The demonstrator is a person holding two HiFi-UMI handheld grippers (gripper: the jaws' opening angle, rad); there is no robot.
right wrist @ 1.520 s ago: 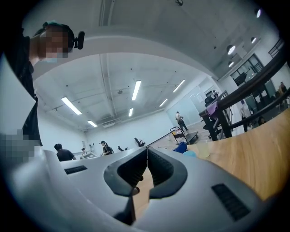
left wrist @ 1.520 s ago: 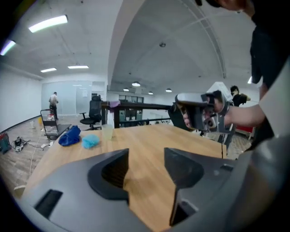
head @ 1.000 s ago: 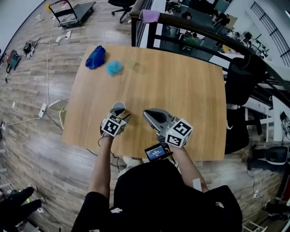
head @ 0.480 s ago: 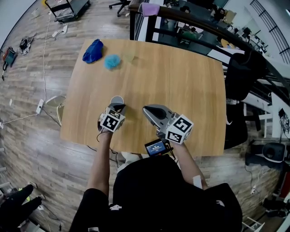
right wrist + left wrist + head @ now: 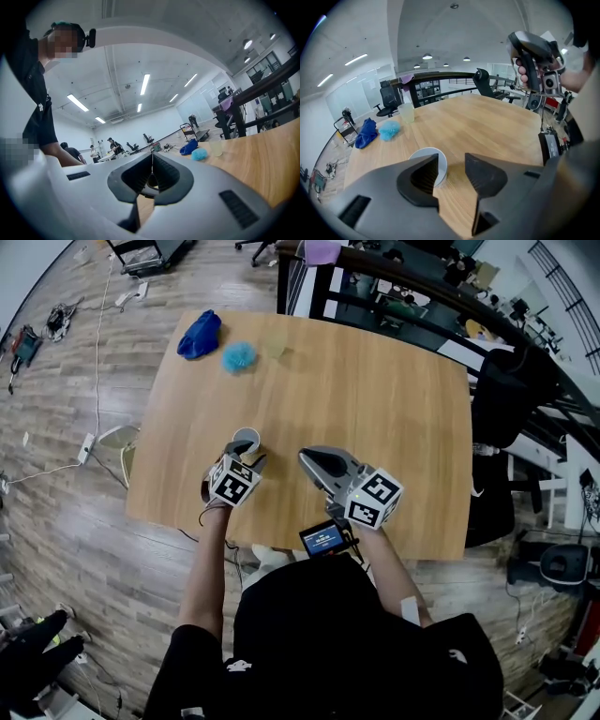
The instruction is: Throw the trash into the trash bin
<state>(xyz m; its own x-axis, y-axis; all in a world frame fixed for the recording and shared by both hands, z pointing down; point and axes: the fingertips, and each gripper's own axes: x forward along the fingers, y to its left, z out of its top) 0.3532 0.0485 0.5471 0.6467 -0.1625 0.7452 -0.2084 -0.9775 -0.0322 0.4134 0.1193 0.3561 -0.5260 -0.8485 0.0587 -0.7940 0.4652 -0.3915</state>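
At the far left corner of the bench point(image 5: 394, 399) lie a blue cloth point(image 5: 199, 334), a blue puff point(image 5: 239, 356) and a clear cup point(image 5: 273, 345). Near the front edge, your left claw point(image 5: 247, 456) has just been opening. Its jaws are spread, and a white paper cup point(image 5: 245, 440) stands by the left jaw, ungripped. Your right claw point(image 5: 312, 465) is pressed together and empty.

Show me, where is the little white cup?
In the head view, the white cup stands on the wooden table toward its near left corner, just ahead of the left gripper.
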